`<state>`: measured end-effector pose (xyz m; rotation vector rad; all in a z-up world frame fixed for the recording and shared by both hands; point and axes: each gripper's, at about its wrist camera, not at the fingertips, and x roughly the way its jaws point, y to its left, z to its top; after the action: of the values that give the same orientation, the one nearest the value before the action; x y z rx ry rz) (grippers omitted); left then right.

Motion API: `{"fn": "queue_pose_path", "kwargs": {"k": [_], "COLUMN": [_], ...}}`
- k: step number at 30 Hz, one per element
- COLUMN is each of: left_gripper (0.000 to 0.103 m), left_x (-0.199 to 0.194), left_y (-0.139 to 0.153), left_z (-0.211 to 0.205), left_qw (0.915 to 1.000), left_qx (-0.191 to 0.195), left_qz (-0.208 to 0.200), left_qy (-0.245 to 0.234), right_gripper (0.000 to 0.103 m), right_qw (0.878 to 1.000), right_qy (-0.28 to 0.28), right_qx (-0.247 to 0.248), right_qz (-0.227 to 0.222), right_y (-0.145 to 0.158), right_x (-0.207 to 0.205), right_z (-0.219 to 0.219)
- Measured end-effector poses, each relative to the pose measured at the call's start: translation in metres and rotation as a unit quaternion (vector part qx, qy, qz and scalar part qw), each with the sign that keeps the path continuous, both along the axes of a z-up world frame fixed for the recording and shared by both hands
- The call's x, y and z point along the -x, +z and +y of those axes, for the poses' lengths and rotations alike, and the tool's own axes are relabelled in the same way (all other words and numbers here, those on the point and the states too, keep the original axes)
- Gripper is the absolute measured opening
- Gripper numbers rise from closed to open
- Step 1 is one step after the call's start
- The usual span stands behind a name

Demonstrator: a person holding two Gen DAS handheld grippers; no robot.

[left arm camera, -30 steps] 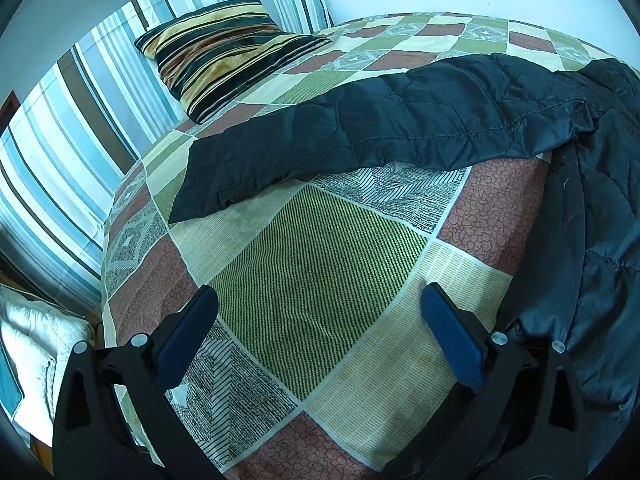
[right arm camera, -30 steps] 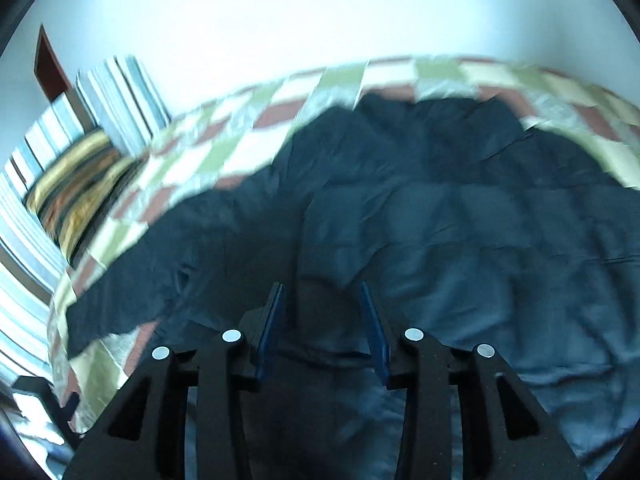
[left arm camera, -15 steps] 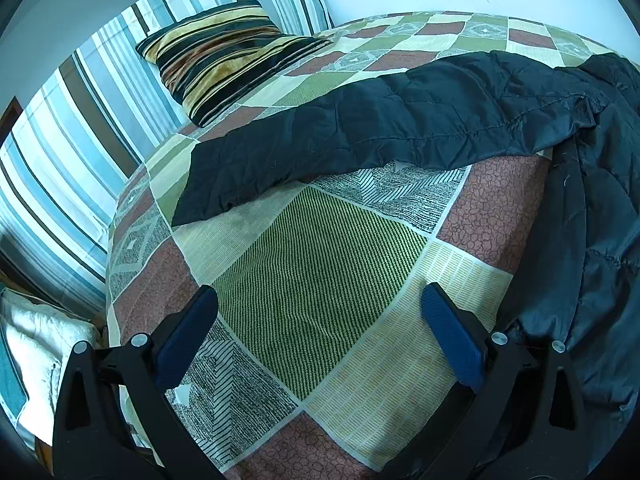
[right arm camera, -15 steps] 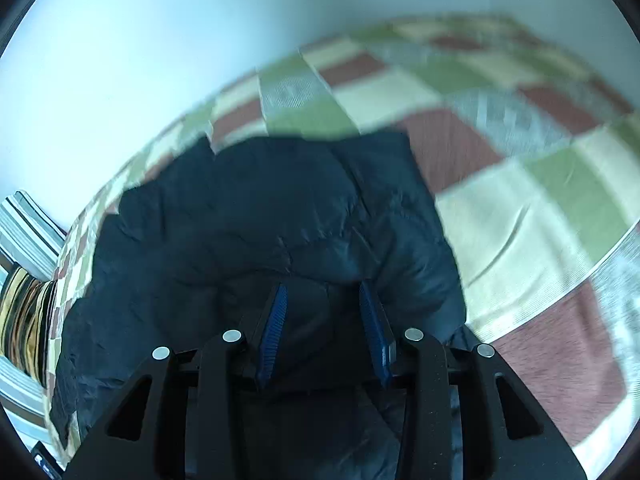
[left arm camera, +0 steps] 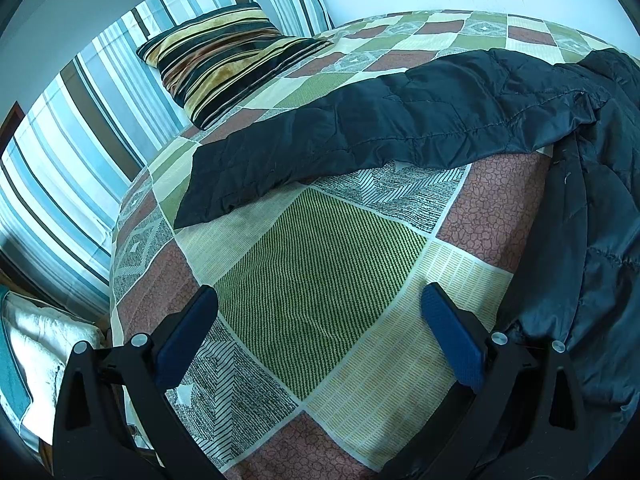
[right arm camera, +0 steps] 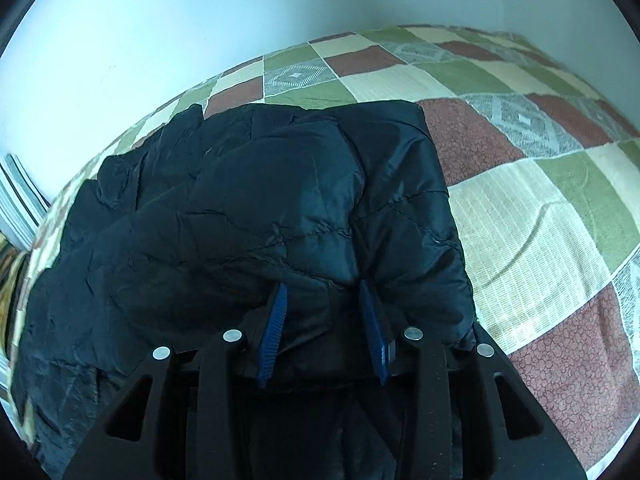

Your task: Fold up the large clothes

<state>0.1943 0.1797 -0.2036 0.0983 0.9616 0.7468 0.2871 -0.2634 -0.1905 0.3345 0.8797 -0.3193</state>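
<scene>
A black quilted jacket lies on the patchwork bedspread, one long sleeve stretched left toward the pillow. Low over bare bedspread hangs my left gripper, open, nothing between its blue pads, the jacket's body at its right. In the right wrist view the jacket is doubled over in a thick fold with its right edge straight. My right gripper has a bunch of that fabric between its pads; the jaws are opening slightly while the cloth still fills the gap.
A striped pillow rests at the head of the bed against blue-and-brown striped fabric. White bedding lies off the bed's left edge. A pale wall runs along the far side. Bare bedspread extends right of the jacket.
The right gripper swung to the right and lower with jacket fabric in it, so the jacket now lies folded with bare bedspread at its right. The left gripper stayed still.
</scene>
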Motion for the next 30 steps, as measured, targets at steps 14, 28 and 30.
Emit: {"fn": "queue_pose_path", "kwargs": {"k": [14, 28, 30], "left_gripper": [0.101, 0.101, 0.101], "left_x": [0.0, 0.0, 0.001], "left_y": [0.0, 0.0, 0.0], "left_z": [0.0, 0.004, 0.007], "left_qw": [1.0, 0.9999, 0.9996], "left_qx": [0.004, 0.015, 0.027], "left_qz": [-0.001, -0.003, -0.006], "left_qy": [0.0, 0.0, 0.001], "right_gripper": [0.074, 0.087, 0.088], "right_qw": [0.995, 0.972, 0.969], "right_qy": [-0.019, -0.097, -0.097], "right_qx": [0.089, 0.205, 0.217], "right_qz": [-0.041, 0.061, 0.071], "right_y": [0.032, 0.007, 0.002], "right_x": [0.021, 0.013, 0.008], "right_z": [0.024, 0.0, 0.004]}}
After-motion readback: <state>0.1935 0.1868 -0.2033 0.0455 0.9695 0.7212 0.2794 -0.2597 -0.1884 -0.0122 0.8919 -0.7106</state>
